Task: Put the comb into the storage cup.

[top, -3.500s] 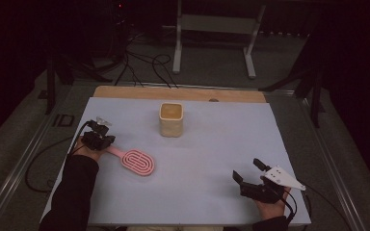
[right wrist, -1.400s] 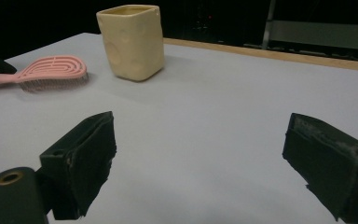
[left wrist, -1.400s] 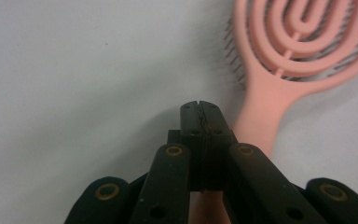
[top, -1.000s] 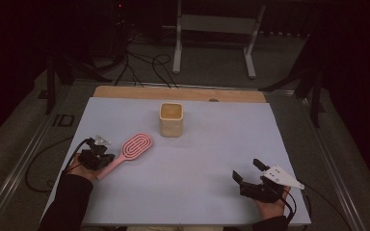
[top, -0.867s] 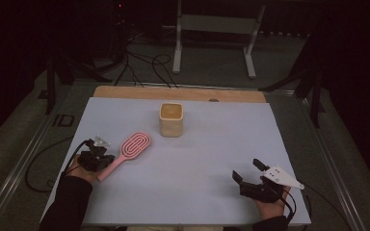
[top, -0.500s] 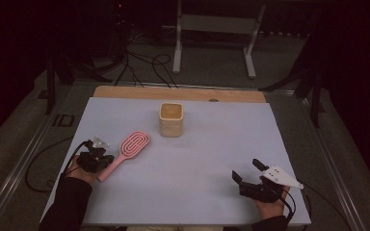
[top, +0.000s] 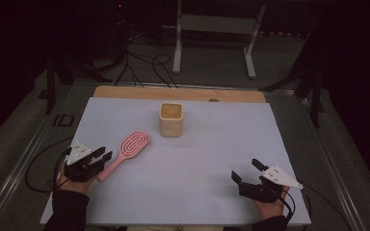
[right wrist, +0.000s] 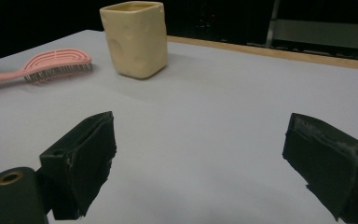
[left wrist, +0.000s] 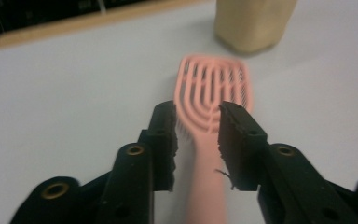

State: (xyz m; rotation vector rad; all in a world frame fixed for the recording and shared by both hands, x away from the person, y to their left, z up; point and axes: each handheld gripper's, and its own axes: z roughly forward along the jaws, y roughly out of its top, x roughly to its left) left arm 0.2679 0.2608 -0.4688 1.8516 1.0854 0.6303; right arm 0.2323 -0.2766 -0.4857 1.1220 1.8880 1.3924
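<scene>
At table's left edge the left gripper [top: 101, 158] has just been opening, jaws now clear of the pink brush [top: 126, 151] handle lying between them (brush resting flat, near cup [top: 171, 119]). Right gripper [top: 244, 174] is sitting wide open, holding nothing.

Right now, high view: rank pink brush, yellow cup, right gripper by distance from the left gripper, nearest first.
From the left gripper:
1. pink brush: its handle end lies at the jaws, head angled toward the cup.
2. yellow cup: farther back, near the table's middle.
3. right gripper: across the table, near its front right corner.
</scene>
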